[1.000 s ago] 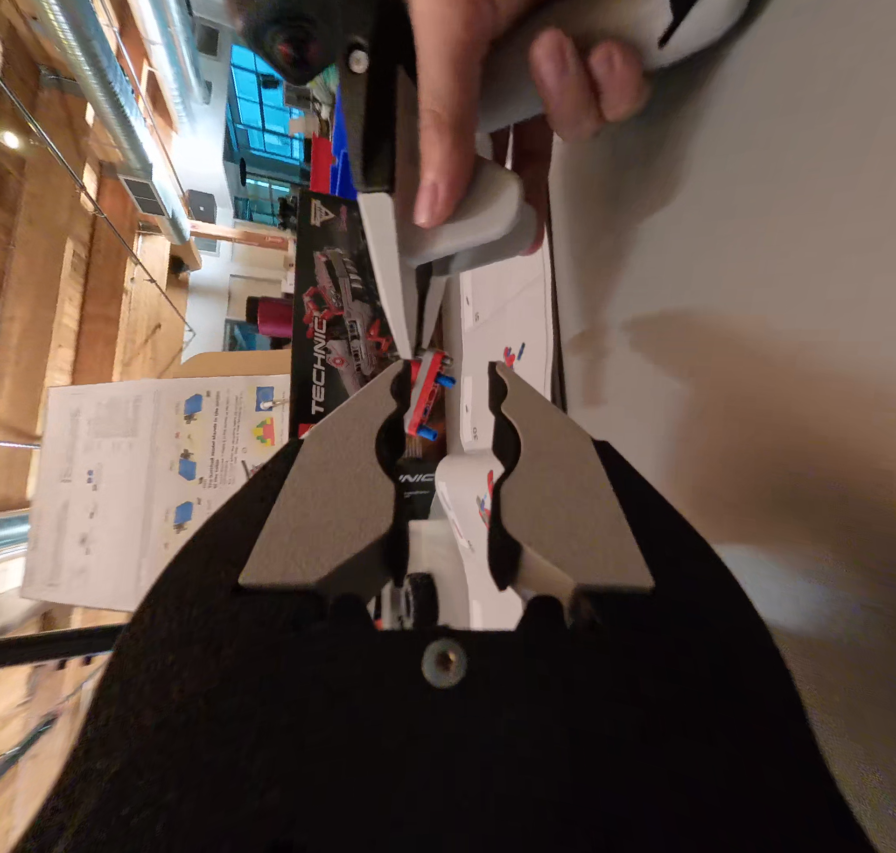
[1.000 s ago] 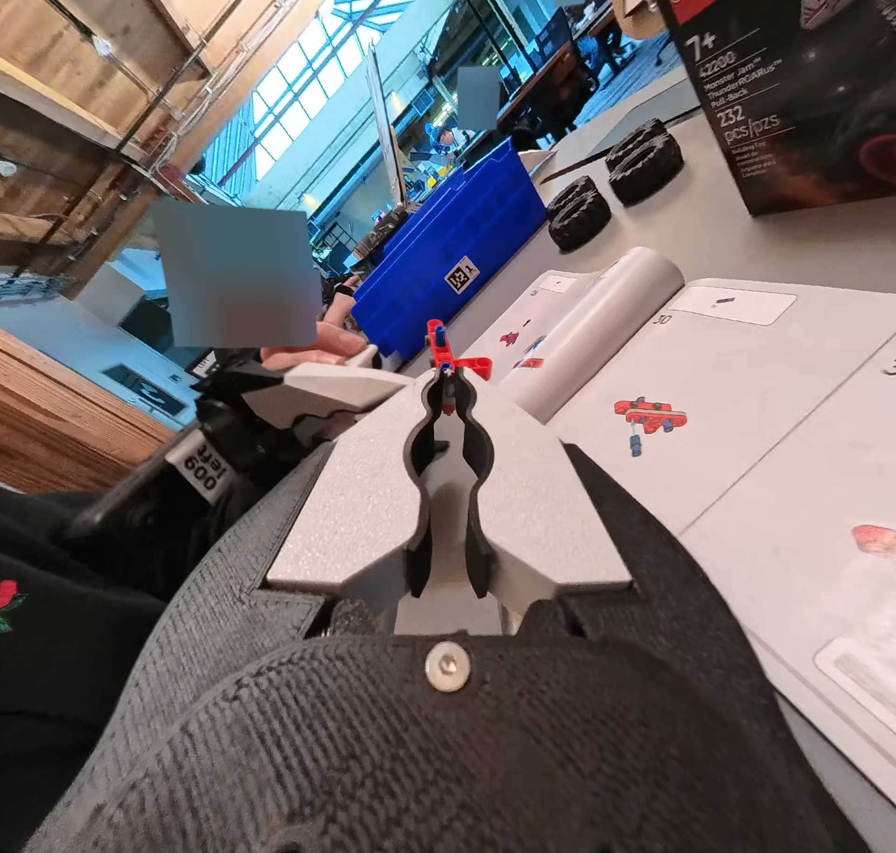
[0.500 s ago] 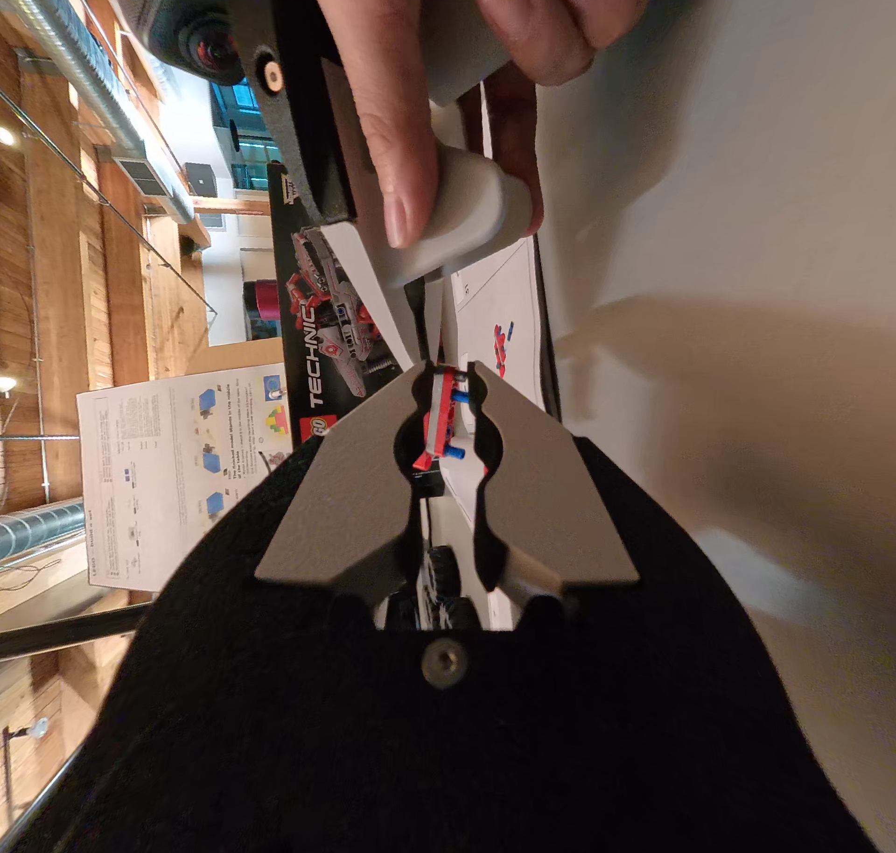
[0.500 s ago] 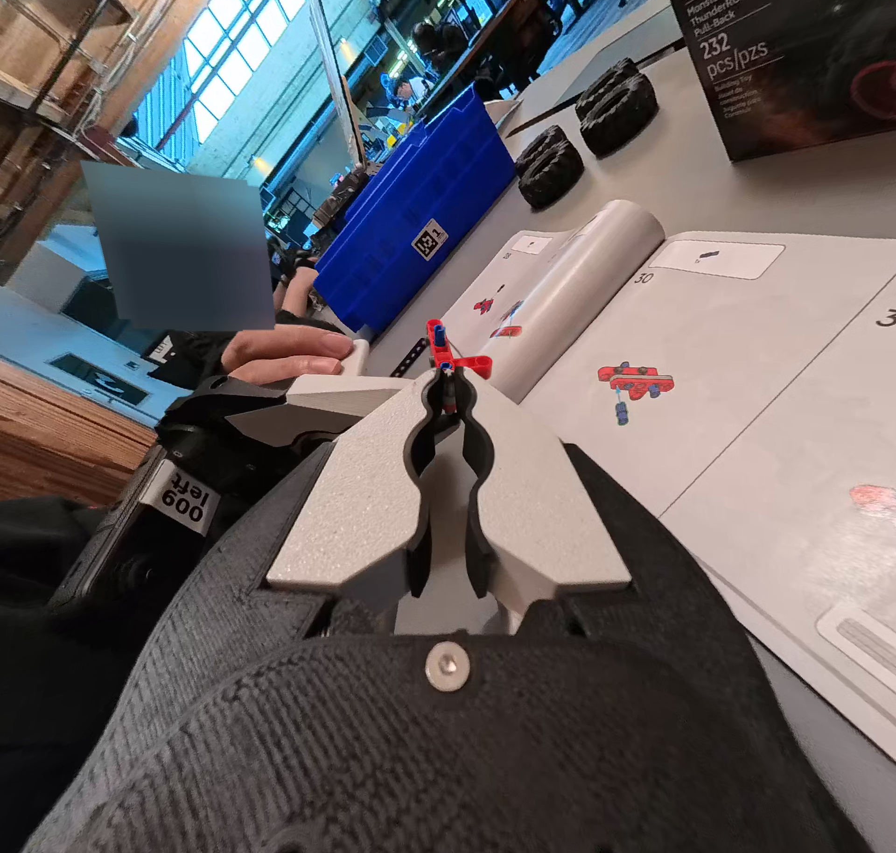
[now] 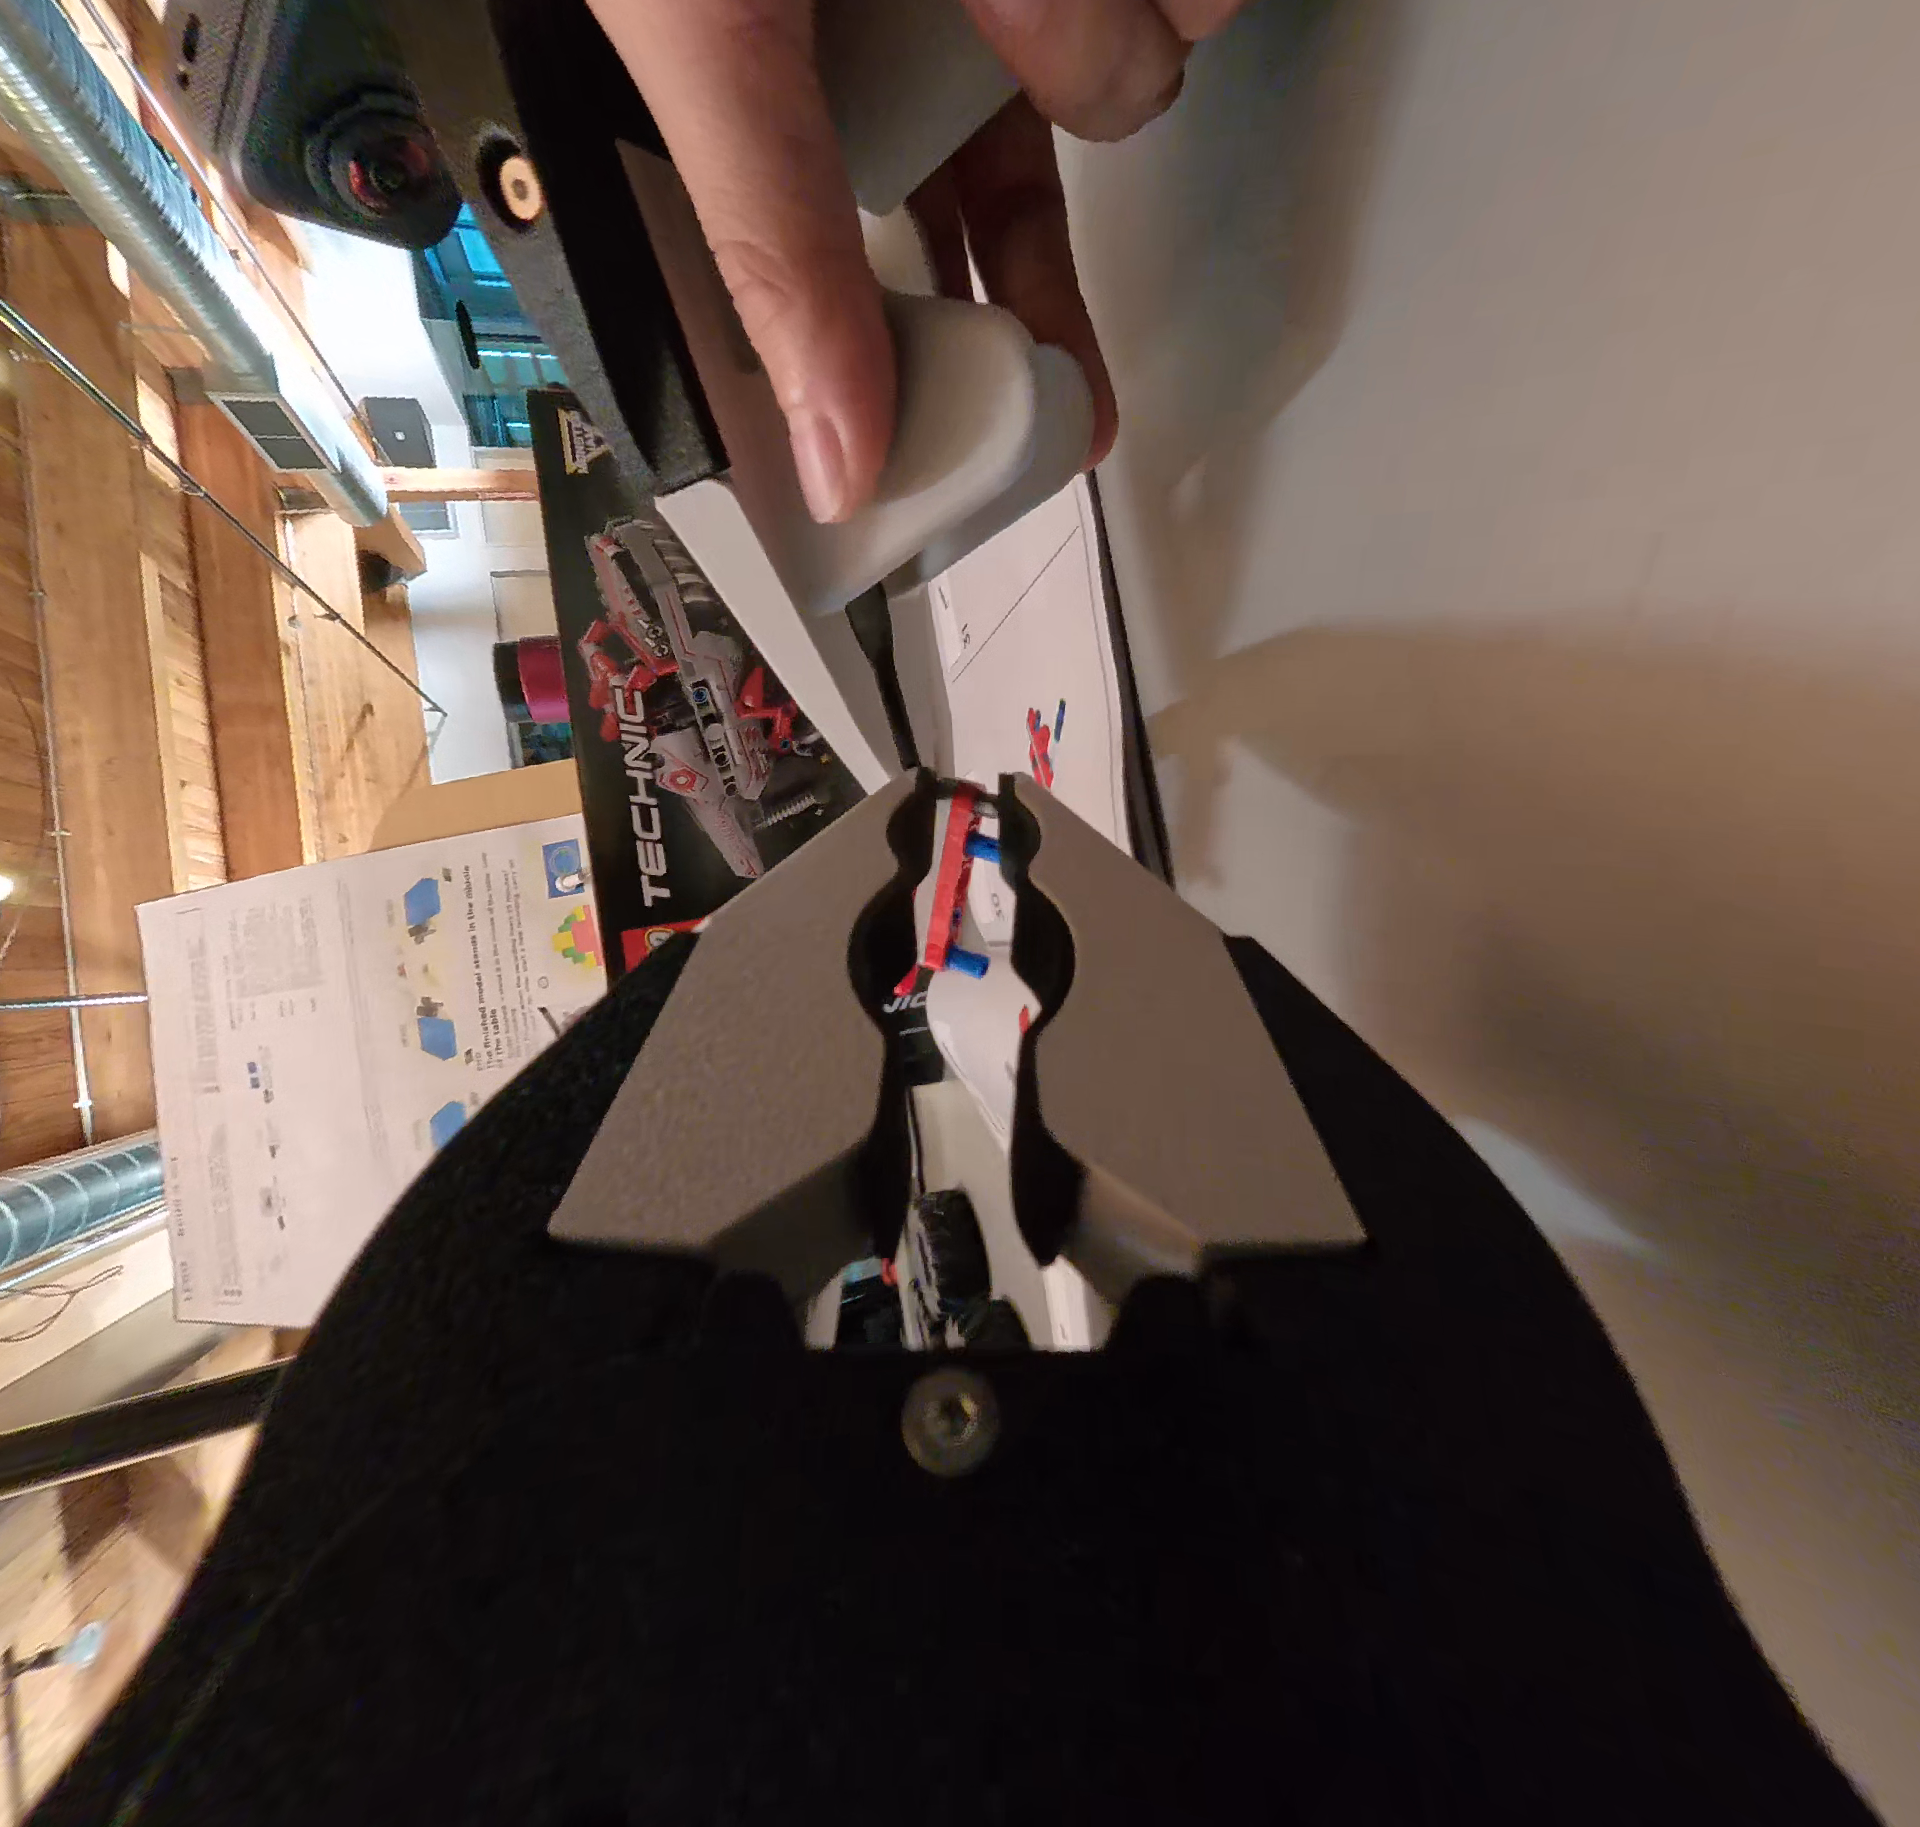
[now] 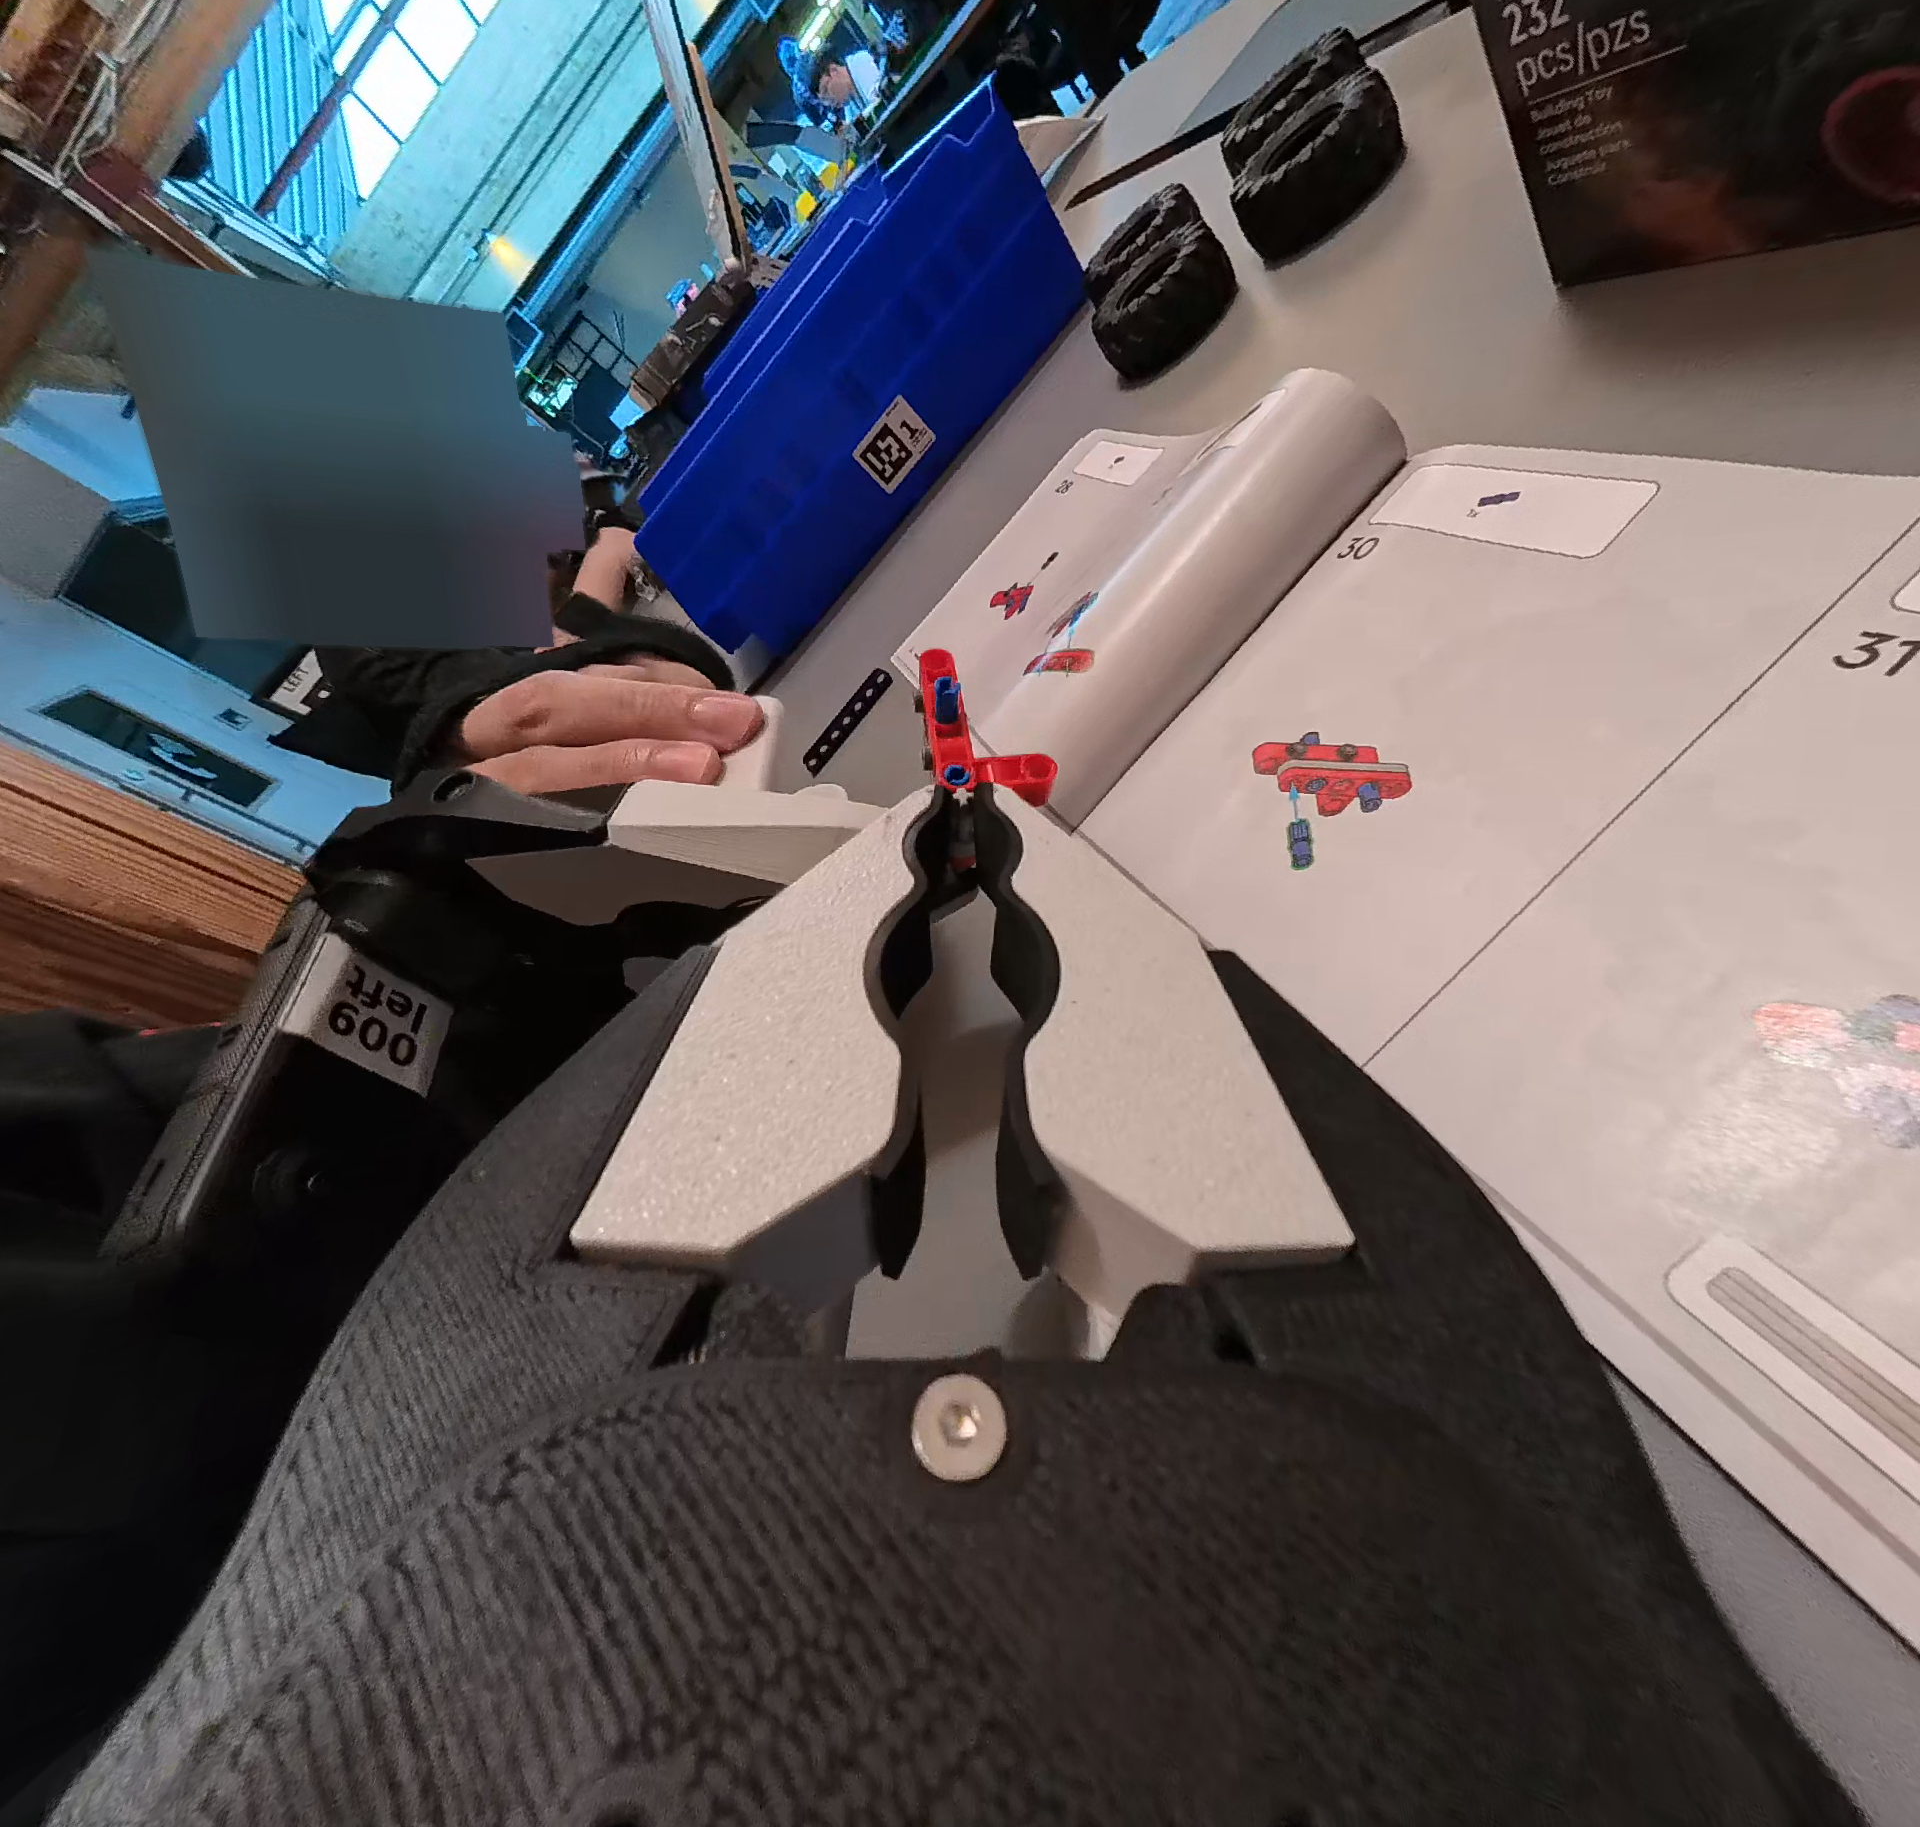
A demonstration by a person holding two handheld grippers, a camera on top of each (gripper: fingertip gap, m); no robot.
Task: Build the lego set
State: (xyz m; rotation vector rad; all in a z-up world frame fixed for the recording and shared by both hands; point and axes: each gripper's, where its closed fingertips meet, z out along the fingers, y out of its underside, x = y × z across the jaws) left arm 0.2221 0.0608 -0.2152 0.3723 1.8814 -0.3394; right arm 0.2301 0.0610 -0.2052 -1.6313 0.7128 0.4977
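The right gripper (image 6: 961, 811) is clenched on the lower end of a small red lego assembly with blue pins (image 6: 951, 728), held in the air above the pale grey desk (image 6: 1455, 323). The left gripper (image 5: 961, 790) surrounds this assembly (image 5: 951, 884), its fingers (image 5: 748, 1008) narrowly apart; I cannot tell if they touch it. The open instruction booklet (image 6: 1558, 738) lies below. Its far page is rolled, and the black lego box (image 6: 1714, 84) is cut off by the frame.

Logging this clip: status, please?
Right gripper shut on red assembly. Left gripper nearly closed around it, contact unclear. Blue pins seated. Nothing in the way.
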